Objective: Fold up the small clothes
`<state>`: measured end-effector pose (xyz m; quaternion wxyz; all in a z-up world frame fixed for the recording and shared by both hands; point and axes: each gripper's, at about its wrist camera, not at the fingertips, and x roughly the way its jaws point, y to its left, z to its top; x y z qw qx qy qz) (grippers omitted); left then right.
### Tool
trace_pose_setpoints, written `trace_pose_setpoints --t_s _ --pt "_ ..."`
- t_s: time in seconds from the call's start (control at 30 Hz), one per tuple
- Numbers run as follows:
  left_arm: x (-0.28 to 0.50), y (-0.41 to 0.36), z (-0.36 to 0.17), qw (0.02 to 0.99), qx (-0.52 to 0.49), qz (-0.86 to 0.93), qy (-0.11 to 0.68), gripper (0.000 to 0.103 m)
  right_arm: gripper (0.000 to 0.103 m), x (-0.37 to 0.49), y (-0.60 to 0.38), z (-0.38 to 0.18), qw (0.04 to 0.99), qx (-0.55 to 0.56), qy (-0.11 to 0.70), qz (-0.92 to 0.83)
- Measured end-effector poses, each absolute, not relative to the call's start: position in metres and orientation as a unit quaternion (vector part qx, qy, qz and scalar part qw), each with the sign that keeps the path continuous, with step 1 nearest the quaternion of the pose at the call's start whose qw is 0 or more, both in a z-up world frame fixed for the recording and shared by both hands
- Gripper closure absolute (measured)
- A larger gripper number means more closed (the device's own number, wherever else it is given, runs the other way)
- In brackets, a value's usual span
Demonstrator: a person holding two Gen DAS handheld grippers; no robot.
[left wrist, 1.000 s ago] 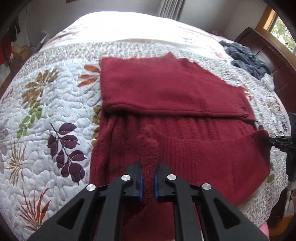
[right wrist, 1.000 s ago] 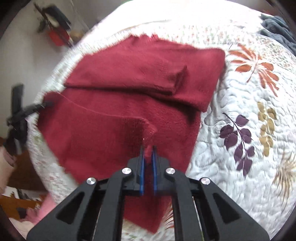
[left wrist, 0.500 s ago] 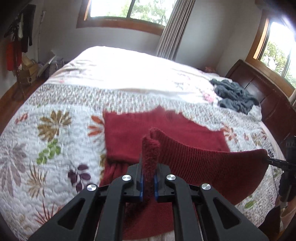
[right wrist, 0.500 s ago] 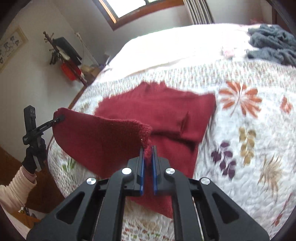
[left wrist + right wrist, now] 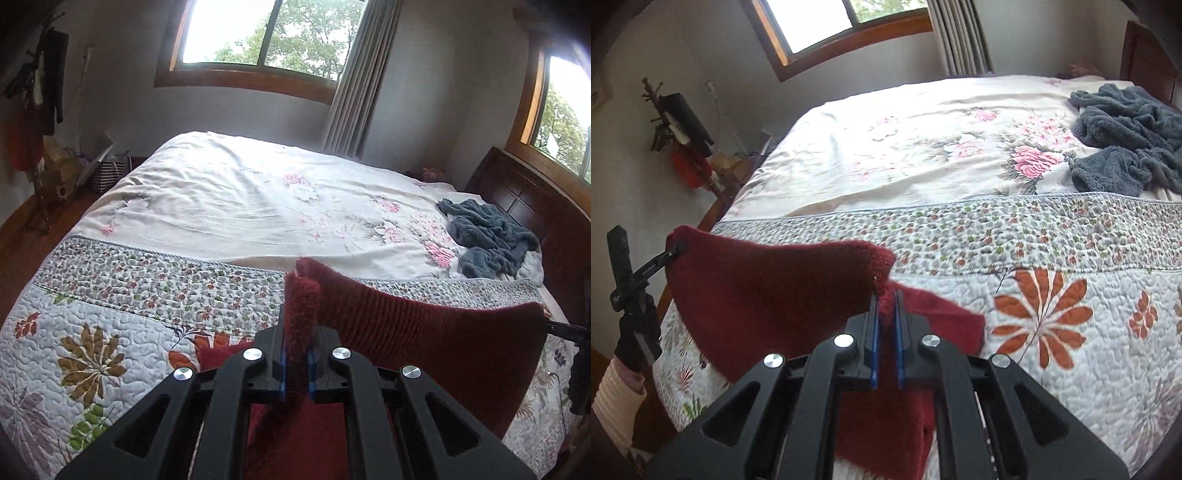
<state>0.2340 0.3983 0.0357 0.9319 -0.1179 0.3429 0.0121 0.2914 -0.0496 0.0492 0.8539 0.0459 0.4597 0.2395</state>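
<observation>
Your left gripper (image 5: 295, 363) is clamped on one corner of the red sweater (image 5: 436, 354), the knit bunched up between its blue pads (image 5: 282, 373). Your right gripper (image 5: 885, 347) pinches the other corner, its jaws closed tight on a thin tuft of the same edge.

Between the two grips the sweater's ribbed edge is lifted above the quilt (image 5: 110, 317) and stretched taut. That edge is the long axis: it runs side to side, from one gripper across to the other, parallel to the near edge of the bed. In the left view it slopes away to the right, ending at the tip of the right gripper (image 5: 561, 326). In the right view it runs off to the left, where the left gripper (image 5: 650, 271) holds the far corner and your sleeve (image 5: 618, 398) shows below it.

The fabric hangs down from that edge as a flap. The rest of the sweater lies on the quilt under and behind the flap; a flat red part shows just past the right gripper's fingers. How much of it lies flat you cannot tell, since the flap hides it.

A grey garment (image 5: 1126, 136) lies crumpled well away on the floral sheet (image 5: 923, 147), near the headboard (image 5: 517, 195).
</observation>
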Motion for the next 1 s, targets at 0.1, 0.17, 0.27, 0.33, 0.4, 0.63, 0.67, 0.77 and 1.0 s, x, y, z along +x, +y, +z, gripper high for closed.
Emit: trace_pose_setpoints --t_s 0.1,0.17,0.27,0.33,0.4,0.63,0.67,0.77,1.0 --pt "0.266 0.406 0.009 0.922 -0.117 0.027 0.369 0.096 0.098 0.331 -0.043 0.023 0.843 0.057 0.484 0.227" --pt "0.288 0.409 -0.020 0.911 -0.114 0.036 0.396 0.096 0.098 0.357 -0.034 -0.004 0.833 0.055 0.506 0.217" --pt "0.309 0.412 -0.065 0.891 -0.117 0.047 0.436 0.096 0.098 0.382 -0.023 -0.041 0.819 0.046 0.535 0.203" --pt "0.317 0.412 -0.089 0.882 -0.118 0.055 0.454 0.096 0.098 0.394 -0.018 -0.069 0.808 0.043 0.556 0.189" --pt "0.324 0.412 -0.106 0.876 -0.115 0.060 0.465 0.095 0.098 0.401 -0.016 -0.091 0.802 0.039 0.569 0.176" --pt "0.344 0.420 -0.149 0.853 -0.103 0.084 0.504 0.090 0.097 0.415 -0.018 -0.133 0.786 0.040 0.598 0.154" --pt "0.345 0.421 -0.154 0.851 -0.103 0.088 0.507 0.087 0.096 0.415 -0.017 -0.137 0.784 0.039 0.601 0.151" --pt "0.345 0.424 -0.159 0.850 -0.114 0.094 0.506 0.082 0.093 0.416 -0.016 -0.149 0.780 0.040 0.608 0.144" --pt "0.341 0.438 -0.143 0.848 -0.142 0.105 0.500 0.075 0.080 0.411 -0.029 -0.141 0.778 0.064 0.611 0.130"
